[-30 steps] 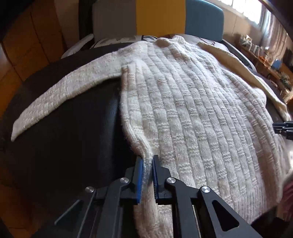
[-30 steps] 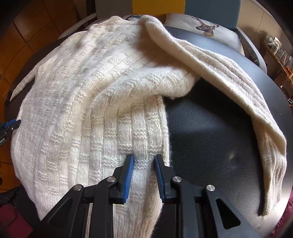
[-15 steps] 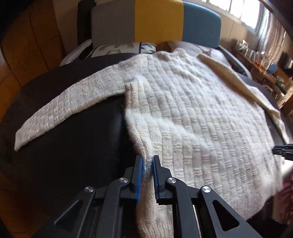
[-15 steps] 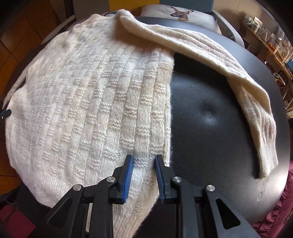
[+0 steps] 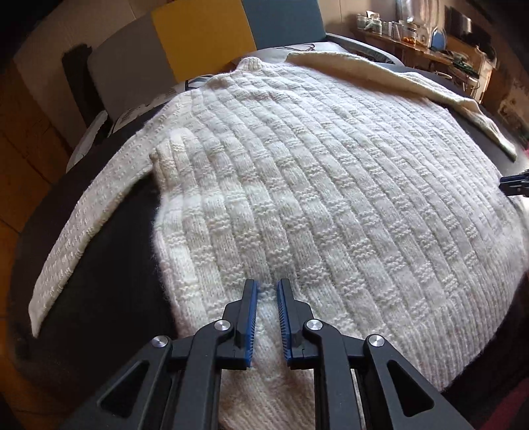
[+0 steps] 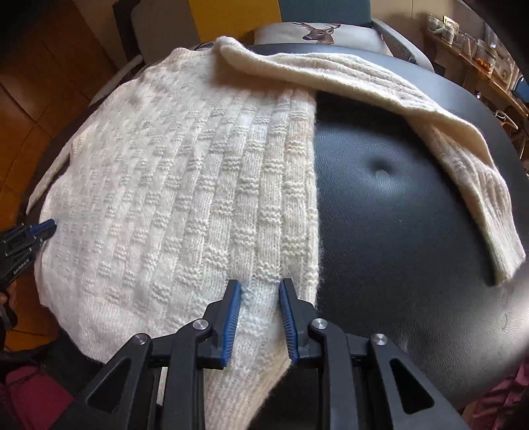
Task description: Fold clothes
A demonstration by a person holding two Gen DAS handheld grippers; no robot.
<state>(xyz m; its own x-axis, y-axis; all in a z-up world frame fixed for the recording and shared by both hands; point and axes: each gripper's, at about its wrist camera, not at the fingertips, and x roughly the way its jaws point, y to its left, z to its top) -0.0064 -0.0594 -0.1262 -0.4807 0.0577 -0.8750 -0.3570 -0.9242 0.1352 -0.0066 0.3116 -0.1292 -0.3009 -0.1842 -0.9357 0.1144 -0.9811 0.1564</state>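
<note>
Item: cream knit sweater [image 5: 330, 198], spread flat, torso filling the black padded surface [image 6: 396, 205], collar toward 12 o'clock, hem at 6 o'clock.

Left sleeve [image 5: 86, 218]: laid out straight toward 8 o'clock in your left wrist view, cuff on the black padding.

Right sleeve [image 6: 413, 109]: in your right wrist view it runs from the collar out toward 3 o'clock, cuff resting on the padding, well apart from the torso edge.

Left gripper [image 5: 266, 291]: your blue pads stand slightly apart over the hem near the sweater's left side; knit lies between them, but whether they pinch it you cannot tell.

Right gripper [image 6: 259, 291]: your jaws stand apart, straddling the hem at the sweater's right edge, knit showing loose between them.

Background: deer-print cushion [image 6: 317, 31] at 12 o'clock; cluttered shelf [image 5: 429, 39] at 2 o'clock.
</note>
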